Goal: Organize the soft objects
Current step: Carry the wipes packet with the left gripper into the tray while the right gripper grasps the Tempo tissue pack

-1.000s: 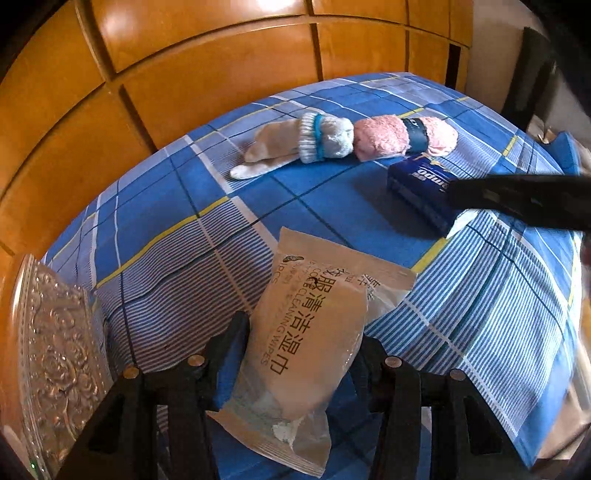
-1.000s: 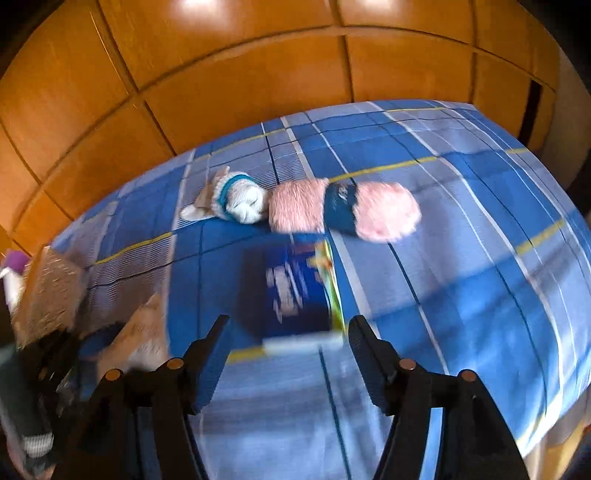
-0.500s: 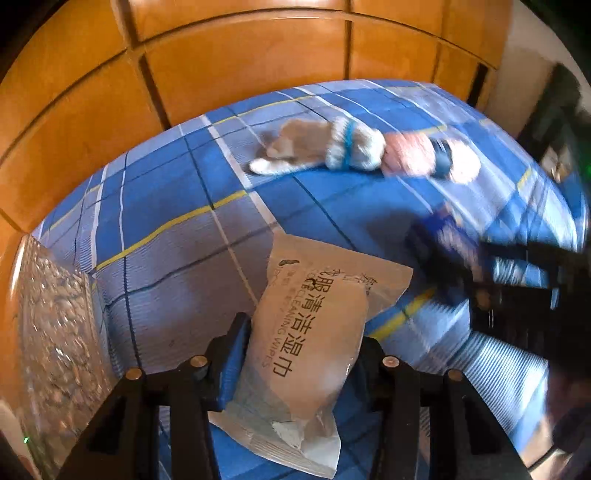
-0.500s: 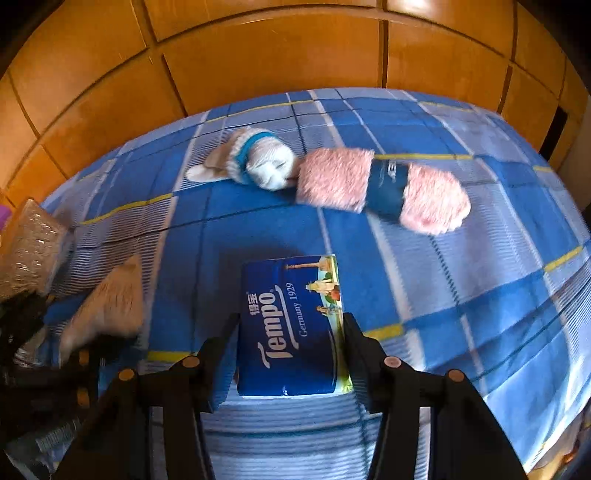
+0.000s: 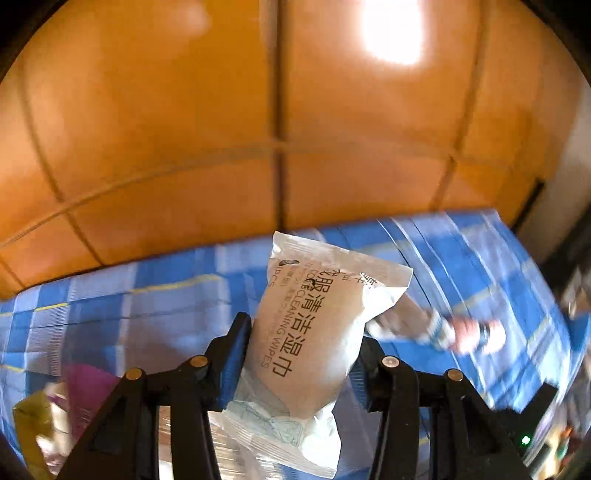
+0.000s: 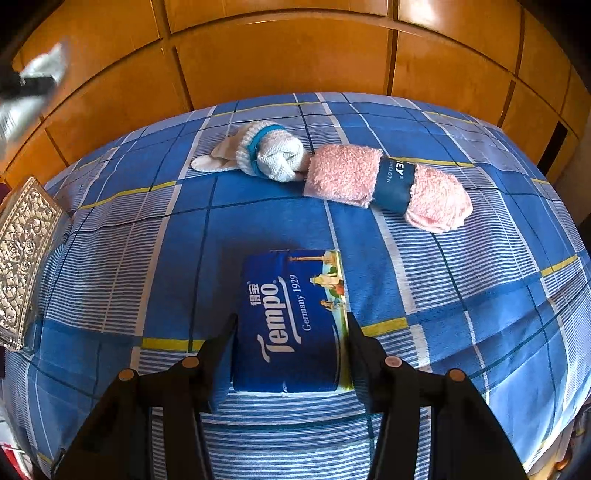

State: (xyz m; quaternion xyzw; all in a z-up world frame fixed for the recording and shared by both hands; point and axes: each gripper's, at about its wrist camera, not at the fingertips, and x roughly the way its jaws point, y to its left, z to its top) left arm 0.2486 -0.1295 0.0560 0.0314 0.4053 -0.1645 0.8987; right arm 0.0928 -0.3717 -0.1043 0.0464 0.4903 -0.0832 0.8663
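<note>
Blue tissue pack (image 6: 291,325) sits clamped between right gripper (image 6: 290,354) jaws.

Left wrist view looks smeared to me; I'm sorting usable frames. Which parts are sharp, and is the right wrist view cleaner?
Left wrist view: bedspread motion-blurred, glare spot on the wooden panels, only the wipes pack crisp. Right wrist view: sharp on the Tempo tissue pack, fisheye bending at edges.
</note>
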